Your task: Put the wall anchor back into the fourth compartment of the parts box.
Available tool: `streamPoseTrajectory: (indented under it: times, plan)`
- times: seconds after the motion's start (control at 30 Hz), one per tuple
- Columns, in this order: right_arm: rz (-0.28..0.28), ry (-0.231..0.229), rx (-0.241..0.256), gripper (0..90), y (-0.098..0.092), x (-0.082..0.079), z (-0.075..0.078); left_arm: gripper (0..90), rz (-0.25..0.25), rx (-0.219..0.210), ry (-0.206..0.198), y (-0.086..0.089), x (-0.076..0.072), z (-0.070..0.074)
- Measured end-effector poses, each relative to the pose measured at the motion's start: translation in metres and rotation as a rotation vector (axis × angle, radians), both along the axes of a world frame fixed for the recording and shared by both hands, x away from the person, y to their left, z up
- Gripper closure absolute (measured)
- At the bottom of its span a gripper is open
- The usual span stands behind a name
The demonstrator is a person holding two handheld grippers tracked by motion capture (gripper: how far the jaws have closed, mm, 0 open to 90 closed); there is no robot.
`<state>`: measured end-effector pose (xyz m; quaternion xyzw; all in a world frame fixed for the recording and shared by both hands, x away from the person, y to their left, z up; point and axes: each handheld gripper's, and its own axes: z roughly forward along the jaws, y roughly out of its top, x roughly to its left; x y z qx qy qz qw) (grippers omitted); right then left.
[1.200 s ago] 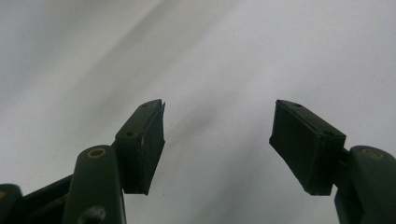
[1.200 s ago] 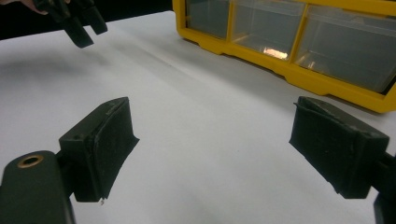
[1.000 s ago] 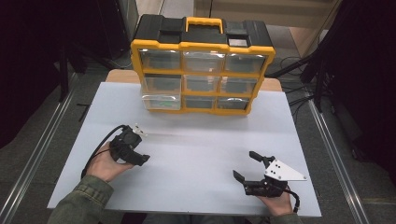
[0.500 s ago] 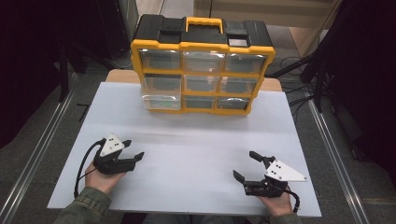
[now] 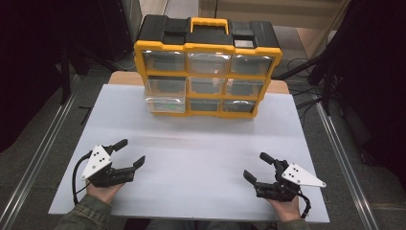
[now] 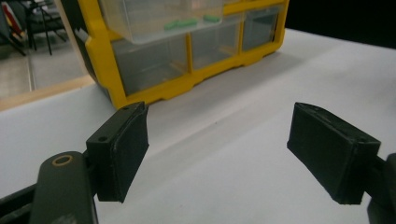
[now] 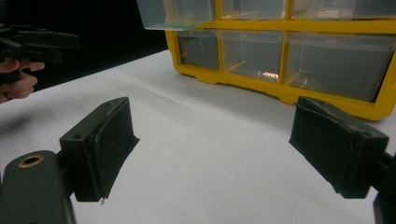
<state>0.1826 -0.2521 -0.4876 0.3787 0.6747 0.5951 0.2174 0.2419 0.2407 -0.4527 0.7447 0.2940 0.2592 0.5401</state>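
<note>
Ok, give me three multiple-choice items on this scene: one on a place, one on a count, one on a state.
1. Where does the drawer cabinet stand on the white table?
A. at its far edge
B. at its near edge
C. between the two claws

2. How many drawer fronts does the cabinet show?
A. four
B. six
C. nine

3. How are the left claw and the right claw?
A. both open and holding nothing
B. both shut on a drawer
C. left shut, right open

Answers: 1 A, the high view has it at the far side, away from the hands. 2 C, three rows of three. 3 A, each gripper view shows its jaws wide apart over bare table.
</note>
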Motion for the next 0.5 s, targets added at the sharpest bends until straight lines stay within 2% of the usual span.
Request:
streamPoseTrajectory:
  times: [0.07,0.27,0.5]
  plan:
    - [0.001,0.0,-0.002,14.0,0.0002,0.0002,-0.0002,14.2,-0.002,-0.011,-0.012,0.0006,-0.0016,0.0013]
    - [0.001,0.003,0.002,14.0,0.0002,0.0004,-0.0004,14.1,-0.017,-0.043,-0.035,0.0008,-0.0045,0.0035]
    - [0.001,0.01,0.002,13.9,0.0002,0.001,-0.0014,14.0,-0.024,-0.053,-0.054,-0.0004,-0.0057,0.0039]
